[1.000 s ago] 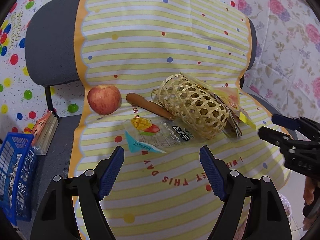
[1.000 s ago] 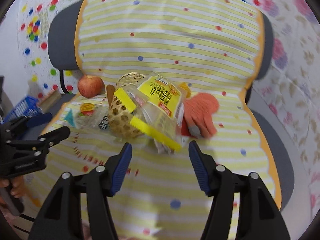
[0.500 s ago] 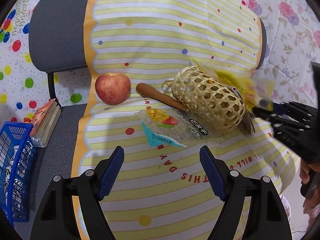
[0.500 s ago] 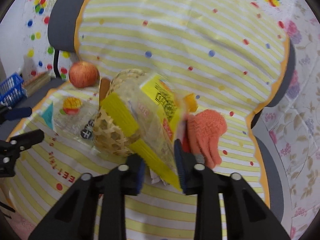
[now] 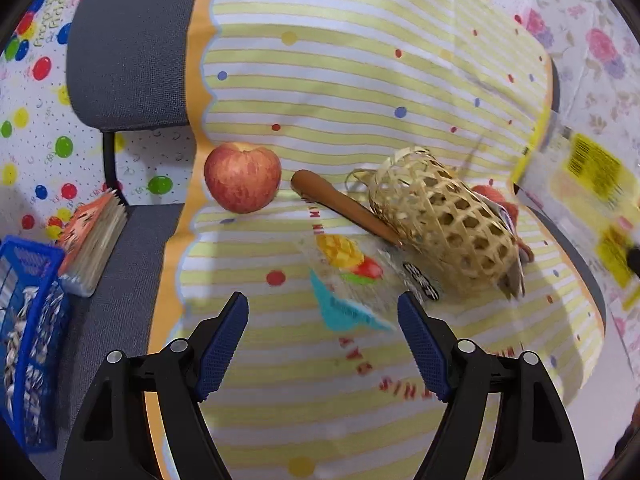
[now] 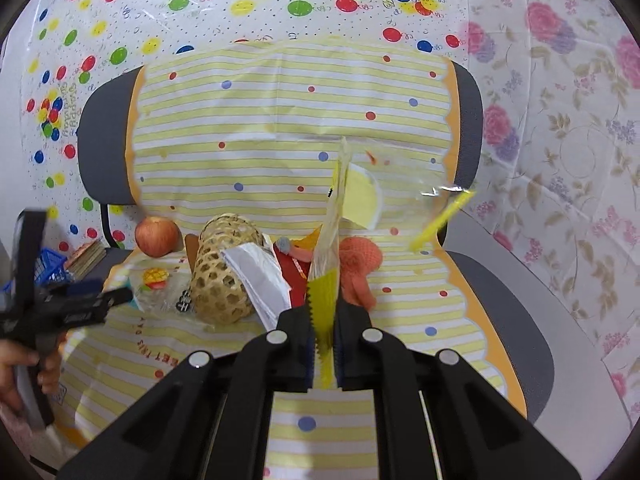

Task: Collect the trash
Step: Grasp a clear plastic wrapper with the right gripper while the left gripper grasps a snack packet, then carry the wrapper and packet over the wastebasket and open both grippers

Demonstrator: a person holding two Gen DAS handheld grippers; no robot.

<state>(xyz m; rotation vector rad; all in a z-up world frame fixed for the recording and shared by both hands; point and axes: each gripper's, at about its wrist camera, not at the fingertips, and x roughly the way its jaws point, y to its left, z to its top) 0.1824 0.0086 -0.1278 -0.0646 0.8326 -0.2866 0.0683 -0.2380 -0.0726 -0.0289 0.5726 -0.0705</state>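
The right tongs (image 6: 322,334) are pinched on the yellow serrated edge of a clear yellow wrapper (image 6: 340,216), and the wrapper hangs in the air above and to the right of the woven basket (image 6: 226,268), which lies on its side on the striped cloth (image 6: 280,120) draped over the chair. That hold looks thin to me: only the crimped seam sits between the pads, so a quick swing could let the slick film slide out and flutter back among the things by the basket.

The left tongs (image 5: 324,344) stand spread wide, empty, just in front of the basket and over a second wrapper (image 5: 352,276), the clear one with the fruit picture, which lies flat against the basket's near side. One corner seems tucked against the basket, so a grab there may drag or roll the basket. The brown stick (image 5: 344,208) leaning at its left and the apple (image 5: 242,178) further left could then be nudged. A flat film on soft cloth also invites pinching cloth along with it.
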